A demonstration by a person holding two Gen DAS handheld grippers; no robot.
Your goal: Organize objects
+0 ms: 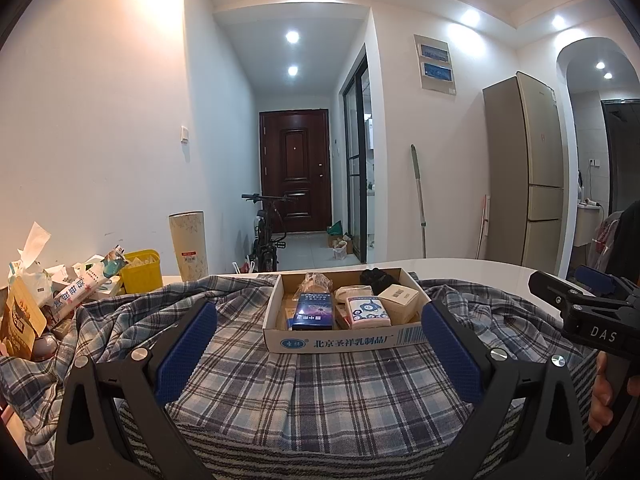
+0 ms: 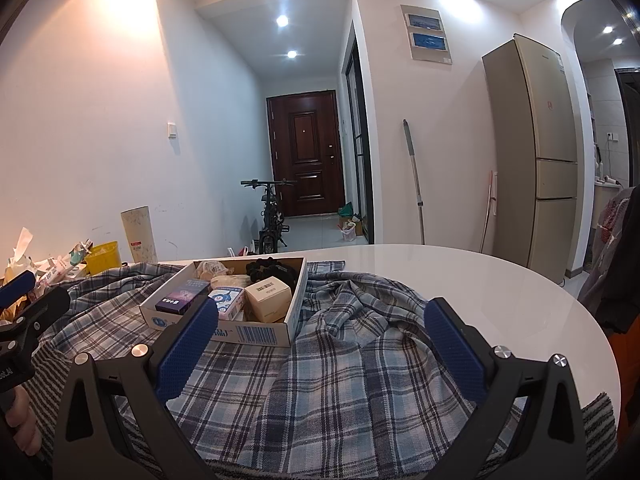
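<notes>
We see the white counter (image 2: 460,280) filling the lower half of both views, its bare part curving off to the right. Over most of it lies a crumpled blue plaid shirt (image 2: 340,360), with a striped grey cloth (image 1: 248,452) showing under it along the bottom edge of the frame.

On the shirt, at centre in the left wrist view and left of centre in the right wrist view, sits a shallow cardboard tray (image 1: 348,340) with blue print on its front wall. Inside it we make out a dark blue box (image 1: 314,306), a small pink and white pack (image 1: 368,312) just beside it, a cream carton (image 1: 400,298) to the right, and something black (image 1: 376,276) at the back.

At the far left of the frame stand a yellow tub (image 1: 142,272), a tall pale cylinder (image 1: 188,244) and a heap of wrappers (image 1: 48,292).

Our left claw (image 1: 320,344) is spread wide and empty, its blue pads framing the tray. Our right claw (image 2: 320,340) is equally wide and empty, hovering over the shirt beside the tray.
</notes>
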